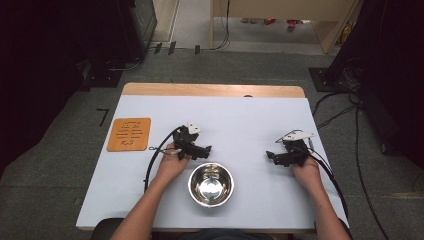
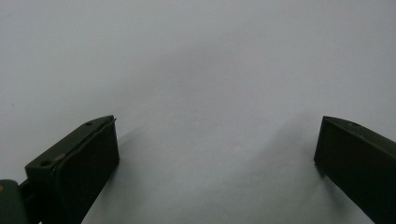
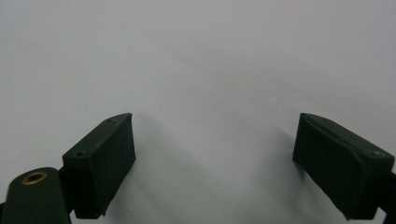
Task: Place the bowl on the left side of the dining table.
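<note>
Resting at the far left: an orange board [image 1: 129, 134] lies flat on the white table cover [image 1: 240, 115], near its left edge and well apart from everything else; pale cut-out lines mark its top.

Left hand: the person's left hand [image 1: 170, 165] comes in from the bottom of the high view and lies on the cover, just left of the bowl.

Left gripper: the left gripper [image 1: 206, 150] points toward the middle of the table, just above the bowl's upper left rim, and its cable loops back along the forearm. In the left gripper view [image 2: 217, 144] its two black jaws stand far apart over bare white cover, with nothing between them.

Bowl: the steel bowl [image 1: 211, 184] stands upright on the cover near the person's edge, between the two forearms and closer to the left hand; it holds nothing that can be seen, and neither gripper touches it.

Right gripper: the right gripper [image 1: 270, 156] points left toward the middle, well apart from the bowl. In the right gripper view [image 3: 215, 140] its jaws are spread wide over plain white cover, gripping nothing.

Right hand: the right hand [image 1: 305, 170] rests on the cover near the table's right edge.
</note>
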